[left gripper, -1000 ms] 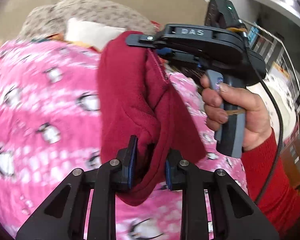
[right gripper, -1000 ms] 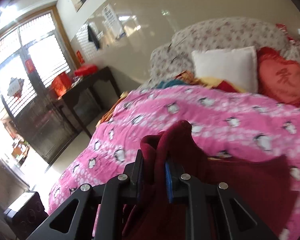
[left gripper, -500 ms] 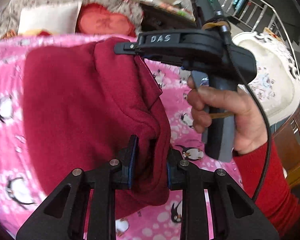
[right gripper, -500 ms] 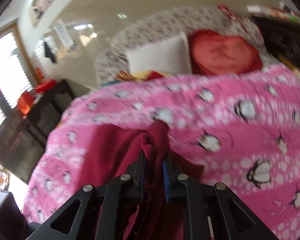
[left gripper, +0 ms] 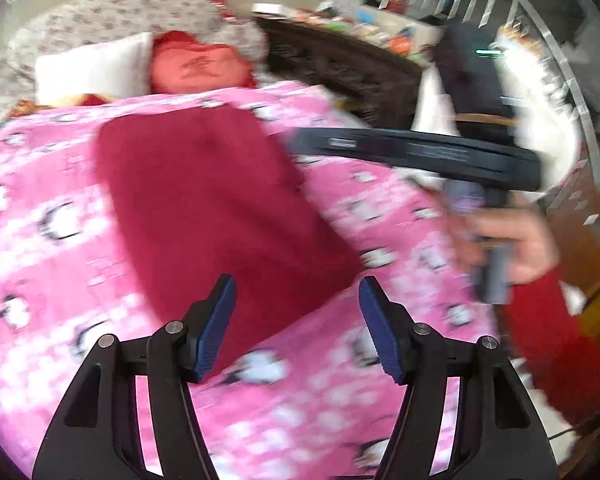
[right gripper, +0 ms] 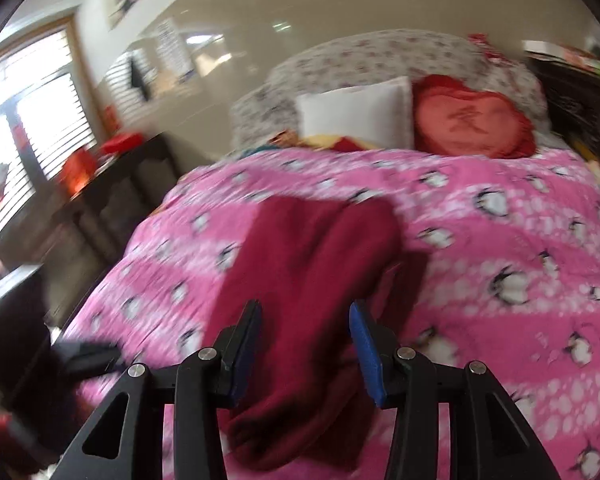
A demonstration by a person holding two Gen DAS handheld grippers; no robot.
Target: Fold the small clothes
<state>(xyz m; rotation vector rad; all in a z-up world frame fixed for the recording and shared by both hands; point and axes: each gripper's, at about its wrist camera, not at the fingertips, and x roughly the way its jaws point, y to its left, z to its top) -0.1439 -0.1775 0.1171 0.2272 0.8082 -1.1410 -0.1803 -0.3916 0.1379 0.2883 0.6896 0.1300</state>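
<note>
A dark red fleece garment (left gripper: 220, 208) lies folded flat on the pink penguin bedspread (left gripper: 40, 248). It also shows in the right wrist view (right gripper: 311, 280), reaching down between the fingers. My left gripper (left gripper: 296, 320) is open and empty just above the garment's near edge. My right gripper (right gripper: 305, 344) is open over the garment's near end. The right gripper also shows from the side in the left wrist view (left gripper: 419, 152), held to the right of the garment.
A white pillow (right gripper: 359, 116) and a red heart cushion (right gripper: 471, 124) lean on the flowered headboard (right gripper: 379, 52). A dark side table (right gripper: 112, 200) stands left of the bed. A dark cabinet (left gripper: 339, 68) and a railing (left gripper: 499, 0) stand to the right.
Both grippers have let go of the red garment and opened. It now lies flat on the bedspread. Both grippers have drawn back from it.
</note>
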